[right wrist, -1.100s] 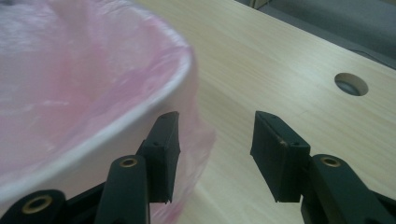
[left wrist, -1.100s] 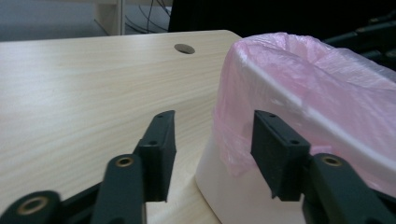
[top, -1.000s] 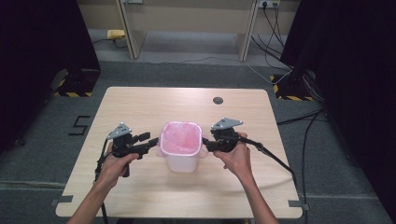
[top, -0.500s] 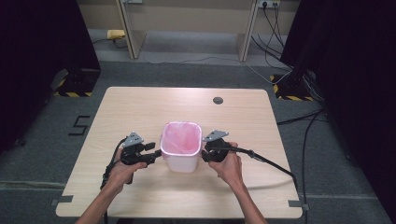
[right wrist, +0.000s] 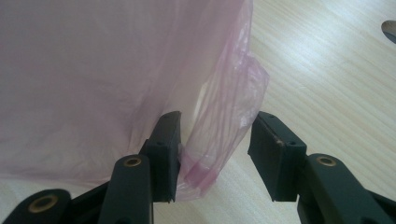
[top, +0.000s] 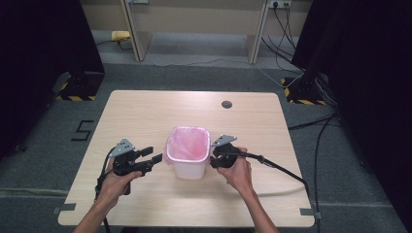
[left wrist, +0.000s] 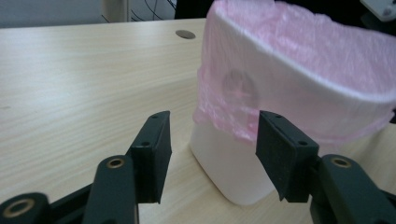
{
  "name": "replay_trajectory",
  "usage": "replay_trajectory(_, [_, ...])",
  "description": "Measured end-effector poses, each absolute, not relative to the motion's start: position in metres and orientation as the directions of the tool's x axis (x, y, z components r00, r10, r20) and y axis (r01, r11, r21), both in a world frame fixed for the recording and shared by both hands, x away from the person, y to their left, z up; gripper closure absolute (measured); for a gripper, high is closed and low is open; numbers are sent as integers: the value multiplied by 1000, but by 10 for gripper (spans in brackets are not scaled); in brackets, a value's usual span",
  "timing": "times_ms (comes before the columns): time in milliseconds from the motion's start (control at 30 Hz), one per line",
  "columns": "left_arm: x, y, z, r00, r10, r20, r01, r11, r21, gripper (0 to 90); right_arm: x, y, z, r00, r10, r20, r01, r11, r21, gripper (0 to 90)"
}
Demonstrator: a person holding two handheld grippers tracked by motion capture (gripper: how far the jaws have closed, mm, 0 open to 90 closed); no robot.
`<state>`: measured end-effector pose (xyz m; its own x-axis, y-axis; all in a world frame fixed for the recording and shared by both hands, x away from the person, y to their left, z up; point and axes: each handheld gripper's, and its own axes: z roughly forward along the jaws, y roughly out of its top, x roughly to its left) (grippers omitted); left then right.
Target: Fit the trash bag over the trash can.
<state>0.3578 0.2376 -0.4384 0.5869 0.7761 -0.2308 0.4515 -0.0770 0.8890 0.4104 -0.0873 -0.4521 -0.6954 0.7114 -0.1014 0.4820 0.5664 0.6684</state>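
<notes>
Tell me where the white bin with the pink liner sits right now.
In the high view the white bin stands on the table's near middle, between the left gripper and the right gripper.

The desk (top: pixel 145 111) is topped with pale wood-grain laminate, smooth and faintly sheened. The bin (top: pixel 189 170) is moulded from white, matt plastic, and a thin pink plastic liner (top: pixel 187 143), translucent and crinkled, is folded over its rim. The left hand-held gripper (left wrist: pixel 212 144) and the right hand-held gripper (right wrist: pixel 215 149) are made of black, matt plastic, with brass-coloured rivets seen at the joints
</notes>
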Motion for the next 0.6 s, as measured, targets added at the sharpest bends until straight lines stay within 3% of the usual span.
replay_trajectory(133, [366,231,-436,557,777,-292,486,-20,874,415,411,-88,-451,-697,711,-98,479,562,674,540])
replay_trajectory(300, [374,217,-444,553,774,-310,530,-40,847,407,411,-87,-453,-700,707,-100,481,570,666,538])
replay_trajectory(433, [376,209,-453,568,806,-165,504,-183,844,424,411,-87,-455,-699,707,-109,486,581,652,539])
replay_trajectory(600, [381,203,-465,569,812,-128,513,-229,827,439,413,-86,-458,-695,710,-116,490,585,646,540])
